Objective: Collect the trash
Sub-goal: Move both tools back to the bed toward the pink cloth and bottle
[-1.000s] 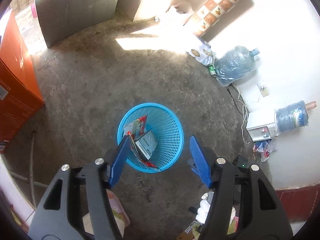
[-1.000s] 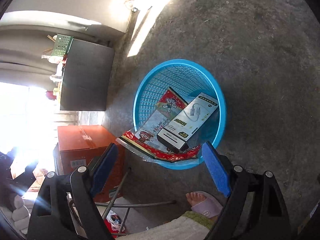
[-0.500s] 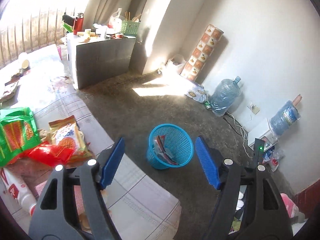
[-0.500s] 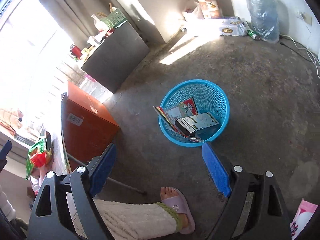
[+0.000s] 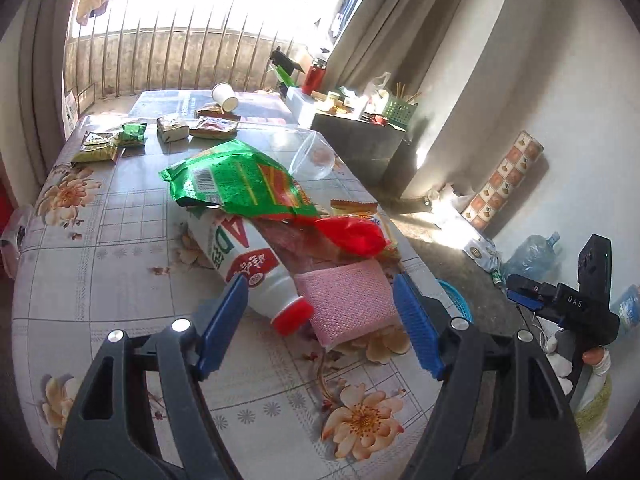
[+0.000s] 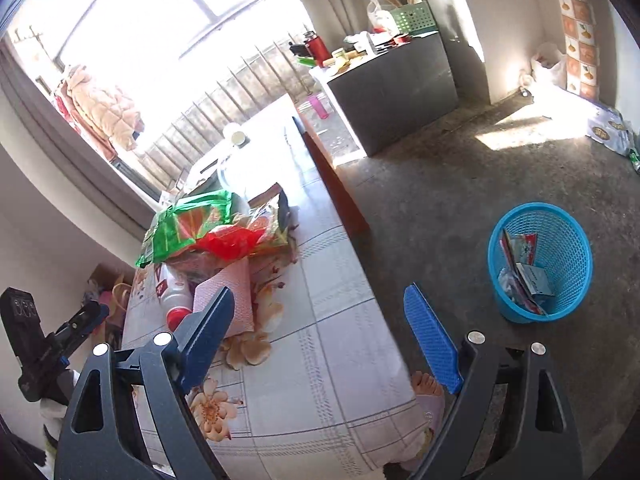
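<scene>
The left gripper point(image 5: 320, 328) has just been opening; its fingers stand apart with nothing clamped. Just ahead of them, on the floral tablecloth point(image 5: 120, 280), lies a white bottle point(image 5: 248, 268) with a red cap, on its side, cap toward the fingertips, touching a pink sponge point(image 5: 352, 300). A green wrapper point(image 5: 236, 184) overlaps the bottle's far end. The right gripper point(image 6: 320, 336) is spread wide, empty. The blue mesh basket point(image 6: 568, 240) stands on the floor beyond its right finger, holding packaging.

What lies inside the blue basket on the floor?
The blue basket holds a red printed wrapper and a small box; anything beneath them is covered.
</scene>
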Demonstrator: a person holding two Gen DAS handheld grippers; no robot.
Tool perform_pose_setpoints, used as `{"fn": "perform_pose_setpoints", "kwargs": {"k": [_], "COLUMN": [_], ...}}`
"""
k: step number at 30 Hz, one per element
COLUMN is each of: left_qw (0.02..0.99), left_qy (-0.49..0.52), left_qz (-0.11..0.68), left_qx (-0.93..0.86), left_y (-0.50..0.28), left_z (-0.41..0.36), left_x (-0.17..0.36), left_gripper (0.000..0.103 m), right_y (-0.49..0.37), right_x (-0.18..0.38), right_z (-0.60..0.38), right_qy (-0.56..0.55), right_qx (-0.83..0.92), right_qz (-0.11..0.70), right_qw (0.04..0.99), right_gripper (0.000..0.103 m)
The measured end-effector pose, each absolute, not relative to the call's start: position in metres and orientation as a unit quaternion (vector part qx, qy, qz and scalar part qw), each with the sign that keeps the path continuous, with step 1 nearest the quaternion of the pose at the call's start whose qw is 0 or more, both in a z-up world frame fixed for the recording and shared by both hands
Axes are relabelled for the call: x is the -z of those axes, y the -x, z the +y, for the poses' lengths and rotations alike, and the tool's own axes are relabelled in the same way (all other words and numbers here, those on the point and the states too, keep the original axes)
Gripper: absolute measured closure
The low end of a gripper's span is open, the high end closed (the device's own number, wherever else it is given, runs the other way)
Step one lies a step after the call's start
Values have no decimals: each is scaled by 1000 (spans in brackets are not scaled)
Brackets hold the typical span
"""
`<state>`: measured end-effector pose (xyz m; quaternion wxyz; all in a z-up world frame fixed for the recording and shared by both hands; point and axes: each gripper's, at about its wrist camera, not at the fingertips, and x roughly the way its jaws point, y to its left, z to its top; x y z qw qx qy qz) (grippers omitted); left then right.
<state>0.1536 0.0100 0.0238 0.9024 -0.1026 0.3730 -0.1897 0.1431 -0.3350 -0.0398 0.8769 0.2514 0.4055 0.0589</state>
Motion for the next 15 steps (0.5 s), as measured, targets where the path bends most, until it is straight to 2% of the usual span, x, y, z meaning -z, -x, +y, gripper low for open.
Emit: {"fn": "perform_pose_setpoints", "kwargs": {"k": [10,15], "left_qw": [895,884], "left_qy": [122,121], "left_qz": [391,401], "left_qx": [179,209], "left_y": [-156,-165], "left_z": [46,38], "left_x": [14,29], "left_gripper": [32,33], "right_y": [-209,-239], "right_x": [75,86], "right_z": [-243,-219], "right_qy": [-272,-234], "right_qx": [-114,-98], "right_qz": [490,505], "right_qw": [820,825], "right_gripper": [19,28]}}
